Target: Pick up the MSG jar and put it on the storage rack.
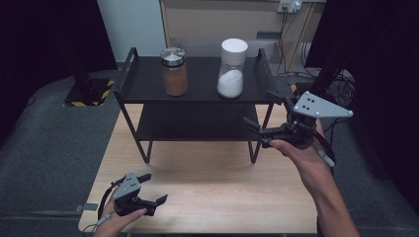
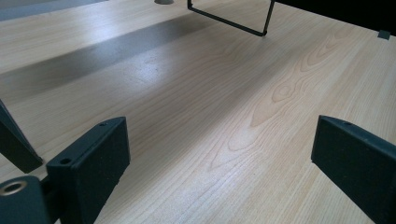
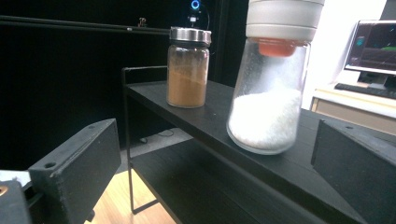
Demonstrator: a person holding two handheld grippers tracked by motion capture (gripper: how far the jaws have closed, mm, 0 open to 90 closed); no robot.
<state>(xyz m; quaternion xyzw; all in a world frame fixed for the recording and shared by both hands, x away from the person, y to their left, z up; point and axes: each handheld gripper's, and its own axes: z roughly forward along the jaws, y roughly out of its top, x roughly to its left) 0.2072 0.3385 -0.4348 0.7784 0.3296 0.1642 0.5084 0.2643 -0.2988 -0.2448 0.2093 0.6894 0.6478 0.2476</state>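
Pale wood table; black metal shelf, glass jars.

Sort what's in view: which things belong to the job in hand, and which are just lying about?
In the job:
- right tongs, open, raised beside the rack
- white-powder jar, straight ahead of them
- black rack it stands on

Lying about:
- brown-powder jar, farther along the shelf
- left tongs, open, low over the table

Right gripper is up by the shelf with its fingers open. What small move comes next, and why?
Probably ease the right gripper forward so its fingers straddle the white jar. The fingers stand open and hold nothing, the jar sits upright on the shelf just ahead between them, and the brown jar stands farther off. The left gripper rests low over the table, open.
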